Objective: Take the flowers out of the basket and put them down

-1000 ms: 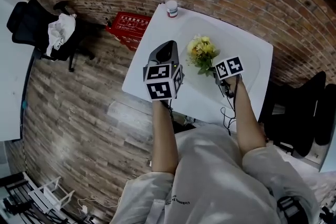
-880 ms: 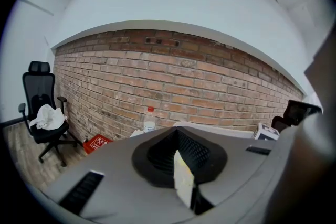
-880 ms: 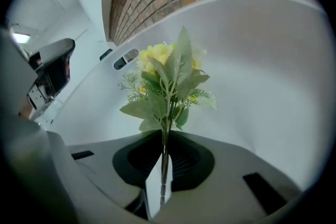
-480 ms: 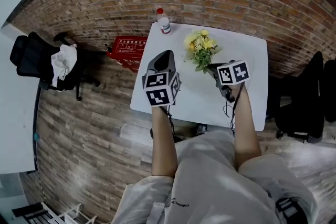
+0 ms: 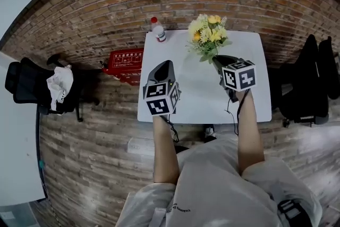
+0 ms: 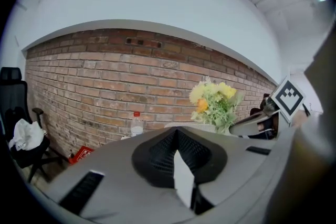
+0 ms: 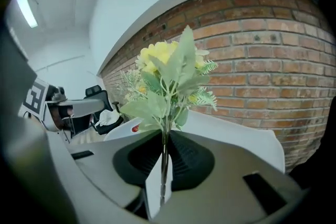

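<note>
nearest, left gripper (image 6: 181, 178) with jaws pressed together on nothing, over the white tabletop (image 5: 196, 95). beside it, right gripper (image 7: 163, 170) with jaws clamped on the stems of the flowers (image 7: 169, 73), held upright above the tabletop's far edge. farther off, bottle (image 5: 158, 31) at the far left corner, brick wall (image 5: 106, 13) behind.

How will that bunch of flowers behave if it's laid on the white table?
Probably light: the right gripper holds the flowers by thin stems alone. Likely top-heavy, with blooms and leaves spreading wide above the pinch, so they may sway. On the table they'd probably settle on the leaves, not roll.
</note>
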`<state>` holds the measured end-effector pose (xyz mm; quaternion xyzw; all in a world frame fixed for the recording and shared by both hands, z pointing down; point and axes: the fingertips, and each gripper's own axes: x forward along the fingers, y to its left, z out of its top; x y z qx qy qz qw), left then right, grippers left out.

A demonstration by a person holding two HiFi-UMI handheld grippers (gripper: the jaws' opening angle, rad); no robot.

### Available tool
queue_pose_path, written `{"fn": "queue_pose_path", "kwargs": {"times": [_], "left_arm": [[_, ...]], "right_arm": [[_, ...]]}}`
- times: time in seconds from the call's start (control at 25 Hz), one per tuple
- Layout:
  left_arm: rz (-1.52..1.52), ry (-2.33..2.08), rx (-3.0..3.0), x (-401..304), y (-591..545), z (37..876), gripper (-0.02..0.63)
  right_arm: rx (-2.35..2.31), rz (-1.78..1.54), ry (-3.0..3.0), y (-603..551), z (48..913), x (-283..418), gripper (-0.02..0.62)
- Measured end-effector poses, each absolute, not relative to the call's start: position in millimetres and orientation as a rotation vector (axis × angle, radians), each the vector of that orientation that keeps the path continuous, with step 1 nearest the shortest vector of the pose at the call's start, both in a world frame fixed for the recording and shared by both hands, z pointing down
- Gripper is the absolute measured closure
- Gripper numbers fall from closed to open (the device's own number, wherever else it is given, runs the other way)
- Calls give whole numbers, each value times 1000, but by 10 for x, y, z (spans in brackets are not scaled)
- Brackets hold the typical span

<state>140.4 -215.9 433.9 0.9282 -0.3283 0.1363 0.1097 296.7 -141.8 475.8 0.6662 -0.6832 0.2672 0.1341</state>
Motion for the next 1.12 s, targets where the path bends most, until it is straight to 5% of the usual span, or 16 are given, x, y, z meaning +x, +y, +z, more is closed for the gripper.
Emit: {"fn": "queue_pose_path", "kwargs": {"times": [1.12], "left_arm": [[523,-734,2755,-89,-2662,4751,581]], "right_arm": [[2357,564,-1661,-1388,4168,1745,529]]}}
